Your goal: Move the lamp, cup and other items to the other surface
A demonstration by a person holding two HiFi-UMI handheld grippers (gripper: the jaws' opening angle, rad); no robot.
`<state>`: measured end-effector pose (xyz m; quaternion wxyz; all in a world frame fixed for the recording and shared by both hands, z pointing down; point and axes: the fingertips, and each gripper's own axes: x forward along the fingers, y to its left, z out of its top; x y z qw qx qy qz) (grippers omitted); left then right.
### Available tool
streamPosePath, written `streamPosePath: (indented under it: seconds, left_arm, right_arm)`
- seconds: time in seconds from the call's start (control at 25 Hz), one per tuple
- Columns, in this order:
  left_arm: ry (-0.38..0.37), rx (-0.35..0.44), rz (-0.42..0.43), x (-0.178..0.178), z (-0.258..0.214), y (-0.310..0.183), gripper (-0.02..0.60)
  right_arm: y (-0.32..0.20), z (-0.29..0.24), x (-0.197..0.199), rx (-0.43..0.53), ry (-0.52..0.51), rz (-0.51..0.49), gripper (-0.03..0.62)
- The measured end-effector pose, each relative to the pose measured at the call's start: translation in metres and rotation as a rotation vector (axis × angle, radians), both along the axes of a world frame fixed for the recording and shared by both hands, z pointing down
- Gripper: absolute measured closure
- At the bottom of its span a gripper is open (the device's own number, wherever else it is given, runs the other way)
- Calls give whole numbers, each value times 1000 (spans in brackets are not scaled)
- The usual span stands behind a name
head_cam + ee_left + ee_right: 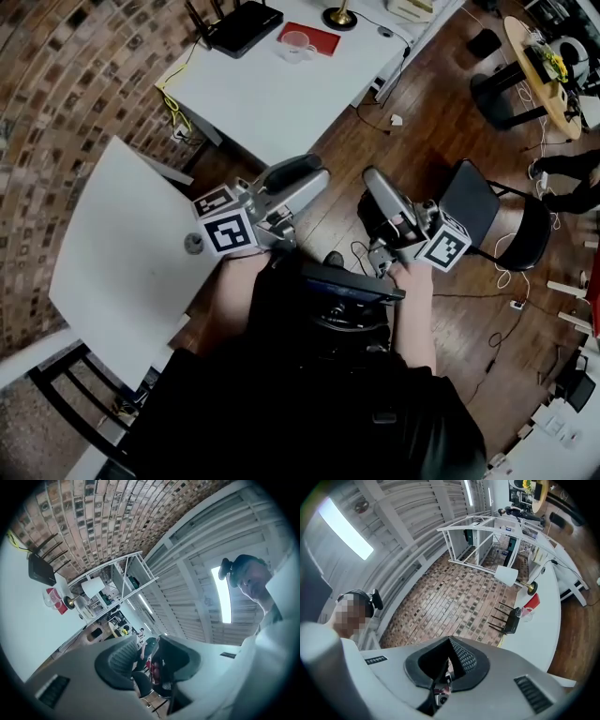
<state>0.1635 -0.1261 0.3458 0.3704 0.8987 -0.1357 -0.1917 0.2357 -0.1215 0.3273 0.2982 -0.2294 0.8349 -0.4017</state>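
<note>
On the far white table (pixel 272 98) stand a lamp with a brass base (pixel 339 17), a clear cup (pixel 297 44) on a flat red item (pixel 321 38), and a black router (pixel 246 23). The left gripper view shows the lamp (pixel 92 587), cup (pixel 48 598) and router (pixel 41 570) far off. So does the right gripper view: lamp (pixel 506 575), cup (pixel 525 614). Both grippers hang over the floor, well short of that table. My left gripper (pixel 323 173) (pixel 147 641) shows a narrow gap, nothing in it. My right gripper (pixel 373 176) (pixel 450 641) is shut and empty.
A second white table (pixel 112 244) lies at the left with a small grey knob (pixel 194 244) on it. A black chair (pixel 487 211) and cables sit on the wood floor at the right. A brick wall (pixel 84 66) runs behind. A white shelf frame (pixel 126 573) stands beyond the far table.
</note>
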Motion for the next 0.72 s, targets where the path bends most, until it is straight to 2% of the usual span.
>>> streamPosePath:
  seconds: [0.2, 0.44, 0.72]
  left_arm:
    - [-10, 5, -6, 20, -3, 13, 428]
    - [-31, -2, -6, 57, -4, 34, 428]
    - [-47, -5, -34, 80, -6, 55, 428]
  right_arm:
    - [15, -3, 19, 23, 11, -13, 579]
    - [35, -3, 54, 16, -24, -22, 579]
    - [52, -3, 78, 33, -18, -49, 579]
